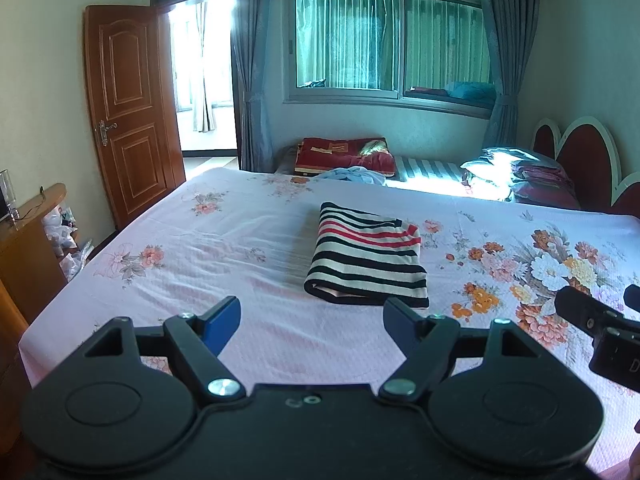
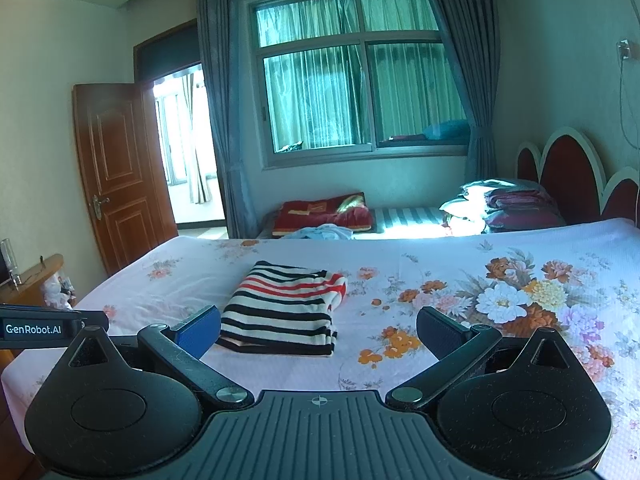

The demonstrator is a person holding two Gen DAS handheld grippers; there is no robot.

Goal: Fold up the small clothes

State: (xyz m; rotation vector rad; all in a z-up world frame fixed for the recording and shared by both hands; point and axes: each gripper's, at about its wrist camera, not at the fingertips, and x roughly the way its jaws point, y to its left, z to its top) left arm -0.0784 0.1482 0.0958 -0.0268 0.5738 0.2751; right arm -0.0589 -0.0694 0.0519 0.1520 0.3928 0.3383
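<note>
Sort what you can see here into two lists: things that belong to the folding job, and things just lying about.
Job: striped top, already folded on the bed; left gripper, jaws open; right gripper, jaws open.

Lying about: red blanket, blue cloth, pillows, door, curtains, side table.

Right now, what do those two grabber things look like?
Both are black plastic. The left gripper has two round discs at its base, silver screws, and two flat fingers, one with a blue pad. The right gripper looks the same, with a ribbed plate and a small crosshair mark. White lettering reading GenRobot.AI shows on the left gripper's side in the right view.
</note>
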